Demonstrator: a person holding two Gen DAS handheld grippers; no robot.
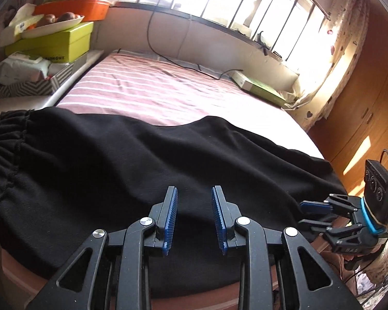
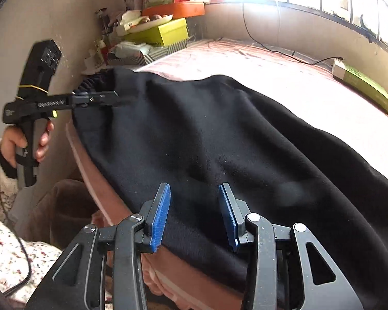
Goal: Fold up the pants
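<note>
Black pants point(image 1: 116, 160) lie flat across the near part of the bed, with the gathered waistband point(image 1: 7, 134) at the left and the leg end at the right. My left gripper point(image 1: 194, 190) hovers open over the cloth near the bed's front edge, and no fold rises between its blue pads. In the right wrist view the pants point(image 2: 219, 129) fill the middle. My right gripper point(image 2: 194, 186) stands open above their near edge. The left gripper point(image 2: 113, 97), held by a hand point(image 2: 13, 142), reaches in beside the waistband point(image 2: 90, 82). The right gripper point(image 1: 304, 213) sits at the leg end.
The bed has a pink striped sheet point(image 1: 147, 87). A flat green box point(image 1: 261, 87) and a black cable point(image 1: 183, 64) lie at its far side under a barred window. Stacked boxes point(image 1: 54, 41) with a bowl stand at the far left. A wooden wardrobe point(image 1: 370, 103) is at the right.
</note>
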